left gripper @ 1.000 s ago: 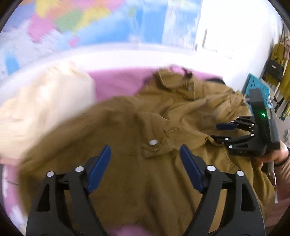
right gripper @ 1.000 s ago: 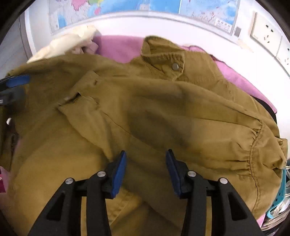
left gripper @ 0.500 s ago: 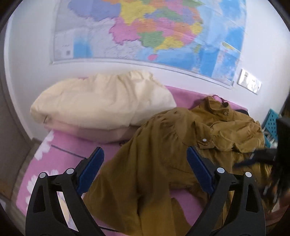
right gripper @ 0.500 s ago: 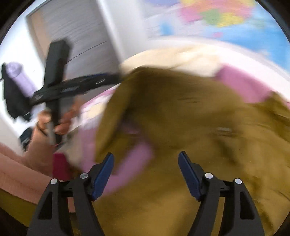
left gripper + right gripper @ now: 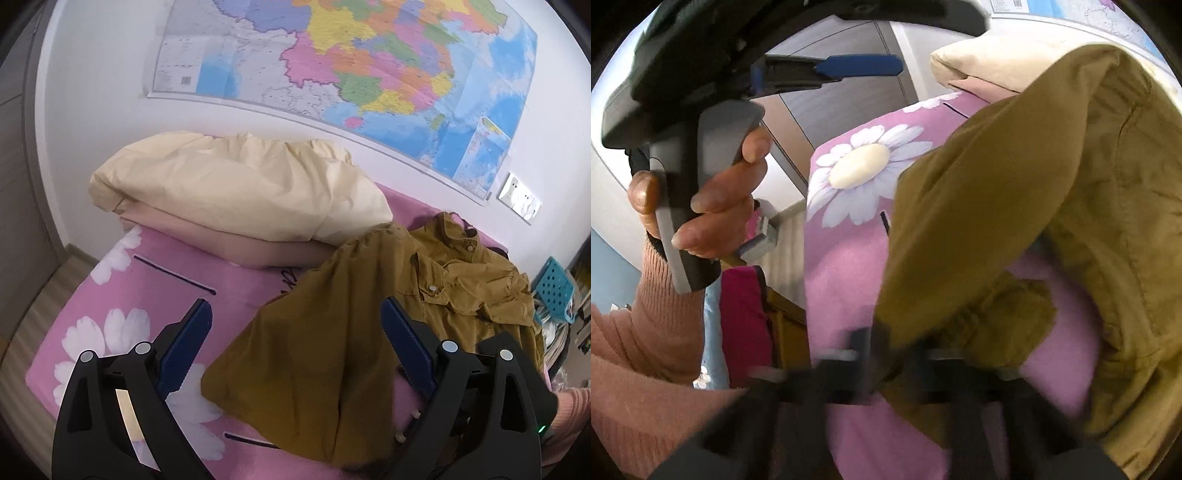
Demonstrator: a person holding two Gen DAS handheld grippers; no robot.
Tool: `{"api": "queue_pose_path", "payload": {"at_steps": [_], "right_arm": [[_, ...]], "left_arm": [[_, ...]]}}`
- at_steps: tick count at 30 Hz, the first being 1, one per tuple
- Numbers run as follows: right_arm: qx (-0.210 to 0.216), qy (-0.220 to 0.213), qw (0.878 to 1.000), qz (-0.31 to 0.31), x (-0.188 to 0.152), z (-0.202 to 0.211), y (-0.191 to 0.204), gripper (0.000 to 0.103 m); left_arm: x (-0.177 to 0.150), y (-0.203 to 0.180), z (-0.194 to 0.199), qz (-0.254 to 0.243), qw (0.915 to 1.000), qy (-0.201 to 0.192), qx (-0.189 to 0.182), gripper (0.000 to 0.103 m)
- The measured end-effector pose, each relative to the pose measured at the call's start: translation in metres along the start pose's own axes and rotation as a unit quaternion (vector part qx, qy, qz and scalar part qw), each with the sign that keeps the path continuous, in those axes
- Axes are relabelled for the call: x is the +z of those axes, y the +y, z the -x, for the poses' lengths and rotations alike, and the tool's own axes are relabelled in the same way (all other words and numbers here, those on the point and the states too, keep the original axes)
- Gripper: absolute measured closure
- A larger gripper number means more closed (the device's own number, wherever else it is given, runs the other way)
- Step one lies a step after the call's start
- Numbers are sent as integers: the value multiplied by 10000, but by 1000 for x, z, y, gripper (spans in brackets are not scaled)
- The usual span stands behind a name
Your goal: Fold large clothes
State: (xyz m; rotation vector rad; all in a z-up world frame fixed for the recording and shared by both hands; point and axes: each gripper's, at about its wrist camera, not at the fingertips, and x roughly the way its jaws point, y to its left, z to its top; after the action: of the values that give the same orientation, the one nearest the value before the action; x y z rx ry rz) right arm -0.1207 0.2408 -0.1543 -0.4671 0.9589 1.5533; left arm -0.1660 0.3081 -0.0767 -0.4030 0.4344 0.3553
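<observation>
An olive-brown jacket [image 5: 369, 332] lies crumpled on the pink flowered bed [image 5: 122, 314], collar toward the wall. My left gripper [image 5: 295, 343] is open and empty, held above the bed's near left part, its right finger over the jacket's hem. In the right wrist view the jacket [image 5: 1052, 184] drapes down to my right gripper [image 5: 890, 354], which is blurred; its jaws look closed on the jacket's gathered edge. The left gripper's body and the hand holding it [image 5: 701, 147] fill that view's left side.
A cream pillow or duvet [image 5: 240, 192] lies at the head of the bed against the wall with a map [image 5: 351, 66]. A blue perforated basket [image 5: 556, 291] stands right of the bed. Grey cabinet doors [image 5: 831, 110] stand beyond the bed's left edge.
My left gripper pulled back and up from the jacket and now looks over the whole bed. My right gripper swung low to the jacket's edge and closed from wide open.
</observation>
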Motion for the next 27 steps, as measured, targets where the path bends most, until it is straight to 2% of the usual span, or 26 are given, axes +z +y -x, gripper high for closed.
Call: {"api": "queue_pose_path", "payload": {"at_steps": [2, 3, 6, 9, 14, 16, 20, 23, 25, 27], "right_arm": [[65, -298, 9995, -19, 5, 32, -5, 99], [1, -424, 9991, -22, 2, 45, 4, 99], [-228, -881, 9958, -139, 7, 110, -11, 99], [-670, -1234, 9896, -304, 2, 177, -34, 99], [-1626, -1360, 9724, -976, -21, 261, -85, 99], [-1990, -1328, 9631, -1232, -31, 278, -102, 99], [-2387, -1213, 9411, -2067, -71, 306, -148, 99], [-2590, -1130, 9219, -2651, -105, 304, -178, 95], [-2763, -1073, 9033, -3102, -134, 298, -201, 80], [-2705, -1258, 8922, -3390, -156, 296, -210, 40]], "left_arm": [[1, 1, 2, -5, 10000, -32, -30, 12], [2, 1, 3, -9, 10000, -53, -66, 12], [3, -4, 4, -24, 9995, -107, -299, 12], [5, -17, -1, -161, 9987, -71, -485, 12], [8, -52, -17, -457, 9950, 130, -877, 12], [10, -70, -26, -622, 9921, 223, -1065, 12], [11, -106, -45, -970, 9850, 421, -1368, 12], [11, -136, -61, -1285, 9773, 595, -1578, 12], [7, -157, -74, -1516, 9705, 732, -1724, 12], [2, -174, -88, -1708, 9662, 834, -1740, 12]]}}
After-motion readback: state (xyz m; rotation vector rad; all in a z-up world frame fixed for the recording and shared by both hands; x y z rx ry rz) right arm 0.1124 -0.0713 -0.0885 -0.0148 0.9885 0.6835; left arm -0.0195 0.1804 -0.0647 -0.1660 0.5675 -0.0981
